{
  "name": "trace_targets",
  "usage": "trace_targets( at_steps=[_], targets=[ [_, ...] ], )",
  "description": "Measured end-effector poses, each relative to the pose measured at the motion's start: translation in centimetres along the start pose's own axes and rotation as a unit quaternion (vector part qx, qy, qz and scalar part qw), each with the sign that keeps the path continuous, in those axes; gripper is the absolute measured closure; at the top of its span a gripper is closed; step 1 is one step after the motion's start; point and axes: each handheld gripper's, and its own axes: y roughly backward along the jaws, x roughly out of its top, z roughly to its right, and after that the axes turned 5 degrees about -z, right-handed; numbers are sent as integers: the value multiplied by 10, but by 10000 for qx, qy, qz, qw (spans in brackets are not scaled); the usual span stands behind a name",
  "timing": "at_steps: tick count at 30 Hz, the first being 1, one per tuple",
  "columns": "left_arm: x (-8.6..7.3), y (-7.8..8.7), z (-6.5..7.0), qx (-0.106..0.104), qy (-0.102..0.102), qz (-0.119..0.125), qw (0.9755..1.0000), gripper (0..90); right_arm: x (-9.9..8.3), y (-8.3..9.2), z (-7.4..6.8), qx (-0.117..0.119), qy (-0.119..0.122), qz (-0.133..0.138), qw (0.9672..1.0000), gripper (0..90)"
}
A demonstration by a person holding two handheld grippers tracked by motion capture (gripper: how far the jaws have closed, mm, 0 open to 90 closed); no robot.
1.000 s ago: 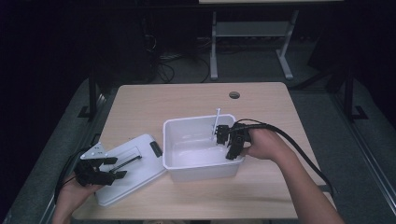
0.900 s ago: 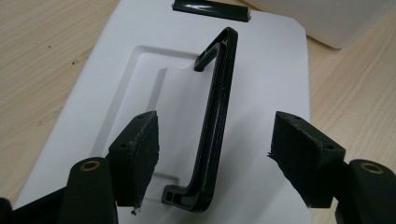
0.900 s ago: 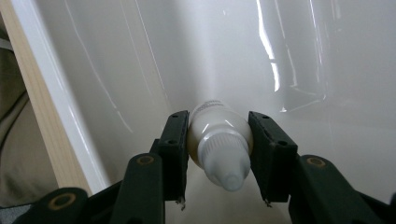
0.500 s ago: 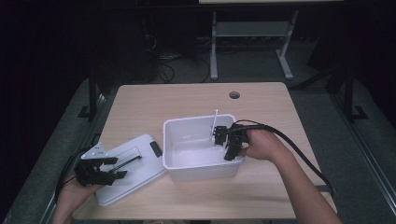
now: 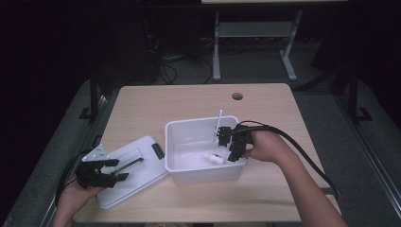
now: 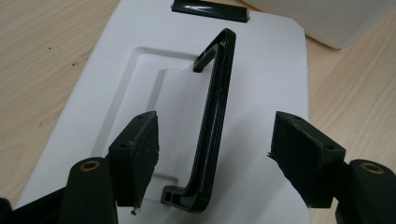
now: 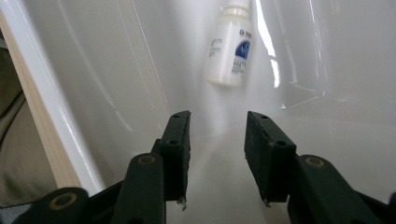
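Note:
A white plastic bin (image 5: 189, 126) stands mid-table. On its floor lies a small white bottle (image 5: 215, 158) with a blue label (image 7: 229, 51). My right gripper (image 5: 225, 146) reaches over the bin's right rim. Its jaws (image 7: 217, 135) stand apart just short of the bottle, with nothing between them. The bin's white lid (image 5: 142, 179) lies flat to the left of the bin, and its black handle (image 6: 215, 107) is raised. My left gripper (image 5: 122, 169) is open over the lid. Its pads (image 6: 140, 149) stand on either side of the handle without touching it.
A thin white rod (image 5: 220, 120) rises at the bin's far right rim. The wooden table (image 5: 189, 101) has a round cable hole (image 5: 237, 96) at the back right. A black cable (image 5: 302, 151) trails from the right gripper across the table's right side.

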Motion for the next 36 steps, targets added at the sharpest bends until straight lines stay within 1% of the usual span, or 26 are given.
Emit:
trace_targets(
  at_steps=[3, 6, 7, 8, 11, 12, 13, 18, 20, 22, 23, 24, 27, 29, 30, 31, 32, 33, 36],
  targets=[
    [0, -1, 0, -2, 12, 7, 10000, 316, -1, 2, -1, -15, -8, 28, 10000, 593],
    [0, -1, 0, -7, -20, -24, 10000, 316, -4, 9, -1, -42, -49, 145, 9999, 588],
    [1, -1, 0, -11, -27, -28, 10000, 316, -4, 9, -1, -42, -49, 145, 9999, 588],
    [1, -1, 0, -11, -20, -22, 10000, 316, -6, 13, -2, -54, -83, 202, 9997, 585],
    [1, -2, 1, -16, -6, -20, 10000, 316, -9, 17, -2, -87, -109, 244, 9996, 580],
    [1, -2, 1, -8, -17, -31, 10000, 316, -13, 22, -2, -109, -142, 303, 9994, 576],
    [1, -2, 1, -8, -17, -31, 10000, 316, -13, 22, -2, -109, -142, 303, 9994, 576],
    [2, -3, 1, -18, -29, -33, 10000, 316, -23, 38, -1, -198, -252, 534, 9981, 576],
    [3, -4, 1, -22, -33, -27, 10000, 316, -24, 39, -1, -207, -273, 522, 9981, 576],
    [3, -3, 2, -22, -31, -23, 10000, 316, -26, 46, -2, -255, -283, 572, 9976, 576],
    [3, -3, 1, -20, -30, -26, 10000, 316, -26, 46, -2, -255, -283, 572, 9976, 576],
    [2, -2, 1, -25, -26, -19, 10000, 316, -28, 51, -2, -290, -312, 580, 9974, 576],
    [2, -2, 1, -19, -26, -5, 10000, 316, -32, 55, -3, -336, -322, 599, 9971, 575],
    [2, -2, 0, -21, -26, 6, 10000, 316, -36, 59, -4, -372, -358, 595, 9969, 558],
    [2, -1, 0, -20, -13, 10, 10000, 316, -41, 63, -4, -415, -421, 590, 9965, 549],
    [2, -1, 0, -20, -13, 10, 10000, 316, -41, 63, -4, -415, -421, 590, 9965, 549],
    [2, -1, 0, -22, -10, 14, 10000, 316, -49, 68, -5, -468, -491, 612, 9958, 547],
    [2, -1, 1, -21, -18, 11, 10000, 316, -49, 68, -5, -468, -491, 612, 9958, 547],
    [3, -2, 1, -32, -45, -14, 10000, 316, -61, 75, -6, -522, -586, 648, 9948, 540]
  ],
)
